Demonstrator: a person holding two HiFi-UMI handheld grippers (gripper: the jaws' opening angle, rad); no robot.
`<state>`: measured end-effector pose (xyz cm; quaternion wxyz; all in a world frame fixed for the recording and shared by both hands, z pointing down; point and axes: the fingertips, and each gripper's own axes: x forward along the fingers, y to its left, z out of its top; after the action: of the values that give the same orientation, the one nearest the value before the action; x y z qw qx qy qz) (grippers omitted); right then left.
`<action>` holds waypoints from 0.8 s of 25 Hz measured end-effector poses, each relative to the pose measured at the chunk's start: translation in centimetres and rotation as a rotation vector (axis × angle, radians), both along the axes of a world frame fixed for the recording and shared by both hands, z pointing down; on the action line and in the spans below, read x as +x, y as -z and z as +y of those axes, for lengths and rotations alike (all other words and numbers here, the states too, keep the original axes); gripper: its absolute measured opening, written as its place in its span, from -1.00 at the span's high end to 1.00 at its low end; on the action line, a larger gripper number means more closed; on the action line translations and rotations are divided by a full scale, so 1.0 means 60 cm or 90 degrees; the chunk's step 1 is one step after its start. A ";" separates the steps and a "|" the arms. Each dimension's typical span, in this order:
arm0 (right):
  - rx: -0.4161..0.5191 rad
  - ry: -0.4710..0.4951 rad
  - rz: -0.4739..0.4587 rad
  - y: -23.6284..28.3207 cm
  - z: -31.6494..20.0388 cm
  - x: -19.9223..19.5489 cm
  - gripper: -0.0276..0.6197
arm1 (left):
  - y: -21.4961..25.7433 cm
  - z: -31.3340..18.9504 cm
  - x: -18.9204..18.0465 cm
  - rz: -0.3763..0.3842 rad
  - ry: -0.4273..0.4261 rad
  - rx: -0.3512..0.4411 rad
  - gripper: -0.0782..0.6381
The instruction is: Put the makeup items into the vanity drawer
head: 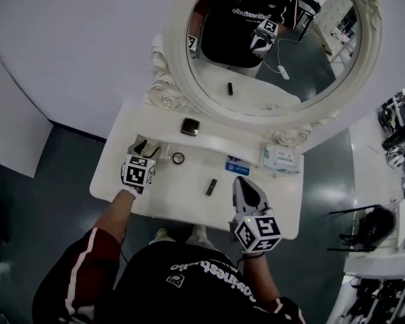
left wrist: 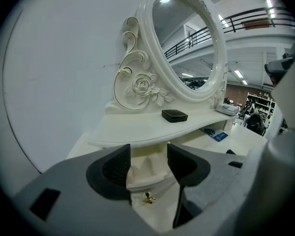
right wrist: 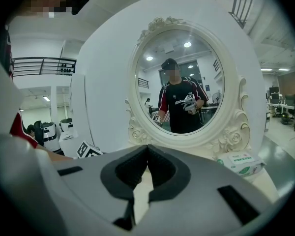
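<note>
The white vanity [head: 189, 194] carries a dark square compact [head: 190, 126] on its upper shelf. A small round ring-shaped item [head: 178, 158] and a dark tube [head: 210, 187] lie on the tabletop. My left gripper [head: 147, 147] is at the left end, under the shelf. In the left gripper view its jaws [left wrist: 148, 154] stand open in front of a small carved drawer front [left wrist: 145, 173] with a gold knob [left wrist: 148, 197], and the pads do not press on it. My right gripper [head: 241, 179] hovers over the front right of the tabletop, shut [right wrist: 147, 149] with nothing held.
A blue packet [head: 235, 165] and a tissue pack [head: 281, 159] sit at the right under the oval mirror [head: 270, 39]. The wall rises close behind the vanity. Shelving and equipment [head: 398, 140] stand at the far right.
</note>
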<state>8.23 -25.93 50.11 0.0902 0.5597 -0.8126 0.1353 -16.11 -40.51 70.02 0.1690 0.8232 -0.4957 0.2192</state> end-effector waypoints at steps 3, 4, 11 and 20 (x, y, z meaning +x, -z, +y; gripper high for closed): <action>0.001 -0.001 -0.002 0.000 0.003 0.004 0.92 | -0.001 0.007 -0.002 0.003 0.006 -0.004 0.16; 0.002 -0.002 -0.003 0.000 0.004 0.005 0.92 | -0.001 0.008 -0.003 0.003 0.008 -0.003 0.16; 0.011 -0.007 -0.011 0.007 0.003 0.021 0.92 | 0.013 0.017 -0.011 0.003 0.028 0.004 0.16; 0.033 -0.020 -0.025 0.026 -0.002 0.057 0.92 | 0.060 0.026 0.012 0.023 0.037 0.032 0.16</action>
<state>11.65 -26.03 48.54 0.0577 0.5719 -0.8084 0.1266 -15.40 -38.95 66.44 0.1633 0.8163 -0.5216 0.1867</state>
